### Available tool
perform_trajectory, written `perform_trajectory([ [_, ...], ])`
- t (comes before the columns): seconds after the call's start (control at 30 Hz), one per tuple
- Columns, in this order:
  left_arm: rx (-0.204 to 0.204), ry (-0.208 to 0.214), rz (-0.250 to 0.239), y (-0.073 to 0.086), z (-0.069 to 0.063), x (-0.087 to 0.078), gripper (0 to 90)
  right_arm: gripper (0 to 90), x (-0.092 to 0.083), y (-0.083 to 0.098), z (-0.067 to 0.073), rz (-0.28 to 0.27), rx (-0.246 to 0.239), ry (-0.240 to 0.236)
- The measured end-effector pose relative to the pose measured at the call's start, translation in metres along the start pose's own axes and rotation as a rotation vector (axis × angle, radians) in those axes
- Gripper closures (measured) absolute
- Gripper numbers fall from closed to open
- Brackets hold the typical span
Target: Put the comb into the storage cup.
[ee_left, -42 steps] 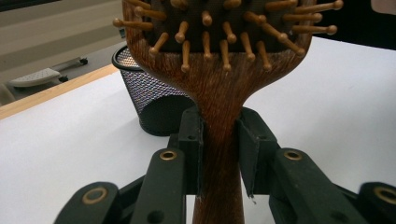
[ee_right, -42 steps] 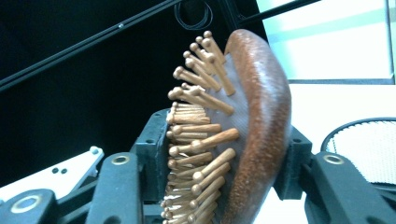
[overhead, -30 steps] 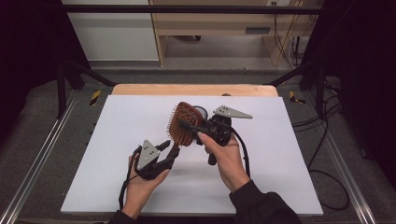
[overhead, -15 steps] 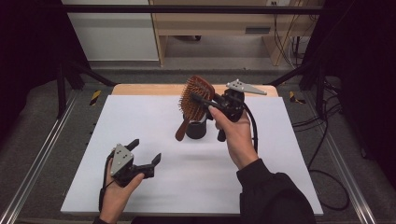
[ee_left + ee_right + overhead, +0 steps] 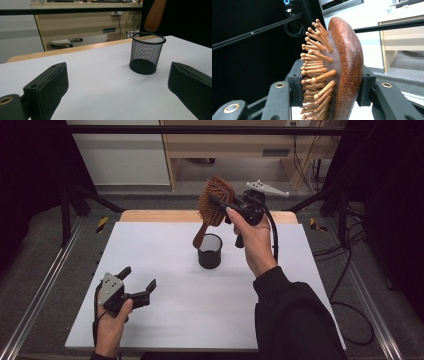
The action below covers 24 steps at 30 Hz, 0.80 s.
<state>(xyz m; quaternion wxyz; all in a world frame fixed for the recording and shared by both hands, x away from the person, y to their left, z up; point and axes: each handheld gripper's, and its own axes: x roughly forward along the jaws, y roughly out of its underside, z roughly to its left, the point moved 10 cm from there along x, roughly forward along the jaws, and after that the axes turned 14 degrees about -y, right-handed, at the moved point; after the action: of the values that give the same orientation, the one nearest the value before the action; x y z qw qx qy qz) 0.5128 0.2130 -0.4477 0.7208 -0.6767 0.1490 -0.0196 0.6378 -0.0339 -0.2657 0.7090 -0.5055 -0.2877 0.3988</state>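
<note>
R tongs [image 5: 222, 205] clamp hairbrush [image 5: 215, 200] above mesh cup [image 5: 210, 251]; L tongs [image 5: 137, 282] wide.

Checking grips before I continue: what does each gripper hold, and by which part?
The right gripper clamps the wooden hairbrush by its head. The left gripper is open, holding nothing.

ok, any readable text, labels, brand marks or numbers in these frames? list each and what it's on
None readable.
Hairbrush held by the right gripper: no brand mark shows.
Mesh cup: no label.
Label plate on the desk front: too small and blurred to read.
Yellow-black floor markers: stripes, no words.
</note>
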Motion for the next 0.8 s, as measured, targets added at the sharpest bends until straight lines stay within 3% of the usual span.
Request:
perform_trajectory([
  [0.43,-0.004,-0.005,0.003,0.003,0.004,0.003,3.2,51.8,0.006,-0.021,-0.021,-0.004,-0.037,0.048],
  [0.8,-0.008,-0.008,-0.001,0.002,0.005,0.003,1.8,51.7,0.003,-0.018,-0.032,0.001,-0.042,0.072],
])
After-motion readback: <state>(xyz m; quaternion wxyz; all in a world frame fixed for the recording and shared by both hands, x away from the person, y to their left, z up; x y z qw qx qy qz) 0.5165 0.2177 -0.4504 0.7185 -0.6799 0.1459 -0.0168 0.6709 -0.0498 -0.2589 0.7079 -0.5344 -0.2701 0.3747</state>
